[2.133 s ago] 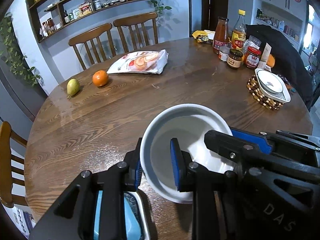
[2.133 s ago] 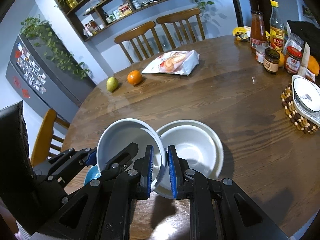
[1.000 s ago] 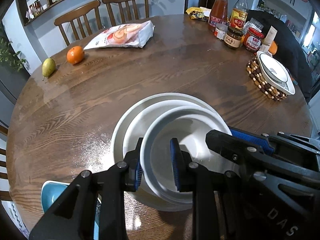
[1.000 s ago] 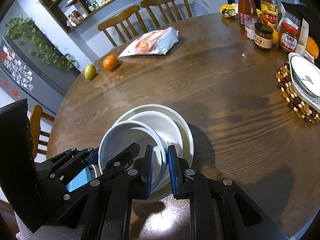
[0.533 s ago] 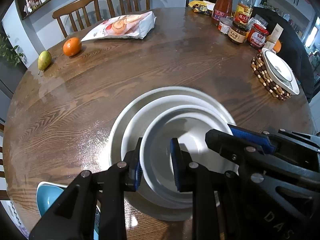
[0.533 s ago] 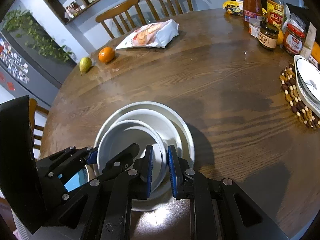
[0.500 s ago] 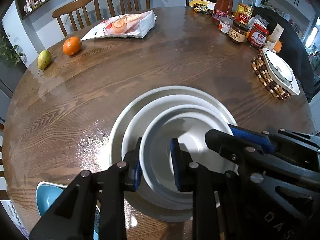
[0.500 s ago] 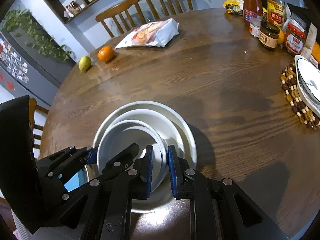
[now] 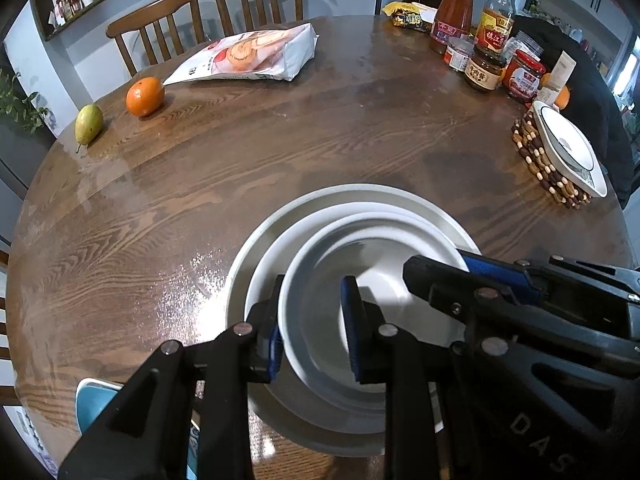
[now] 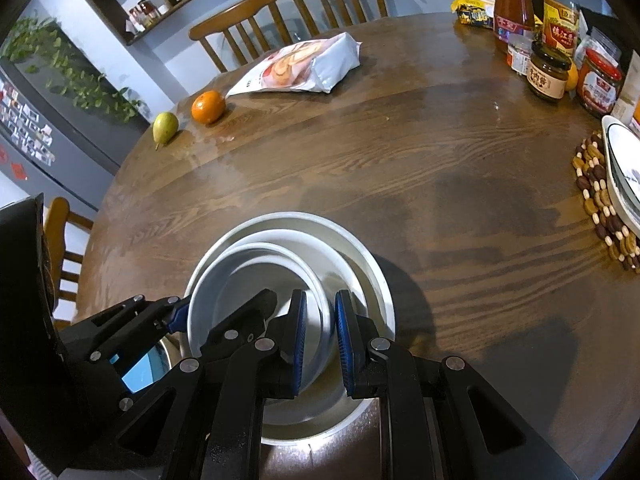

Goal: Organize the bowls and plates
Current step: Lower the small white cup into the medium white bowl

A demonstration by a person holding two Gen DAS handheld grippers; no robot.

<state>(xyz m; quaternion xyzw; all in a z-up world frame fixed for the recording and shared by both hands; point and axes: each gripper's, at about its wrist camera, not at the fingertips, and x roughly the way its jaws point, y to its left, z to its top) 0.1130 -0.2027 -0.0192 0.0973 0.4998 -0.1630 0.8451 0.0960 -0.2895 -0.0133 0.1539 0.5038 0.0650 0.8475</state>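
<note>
A small white bowl (image 9: pixel 320 280) sits nested in a larger white bowl (image 9: pixel 304 224) on a wide white plate (image 9: pixel 360 194), near the front of the round wooden table (image 9: pixel 280 140). My left gripper (image 9: pixel 314 320) straddles the small bowl's left rim, its jaws a little wider than the rim. My right gripper (image 10: pixel 320 328) straddles the same bowl's (image 10: pixel 248 268) right rim, jaws also slightly apart. The stack's plate shows in the right wrist view (image 10: pixel 360 248). A blue dish (image 9: pixel 94 400) lies at the front left edge.
At the back lie a pear (image 9: pixel 88 122), an orange (image 9: pixel 145 95) and a snack bag (image 9: pixel 248 56). Jars and bottles (image 9: pixel 484 68) stand at the back right. A patterned dish (image 9: pixel 568 148) rests on a beaded trivet (image 9: pixel 540 164) at the right.
Both grippers carried the small bowl over the larger bowl and plate and lowered it into them. Both pairs of jaws have since widened slightly around the rim.
</note>
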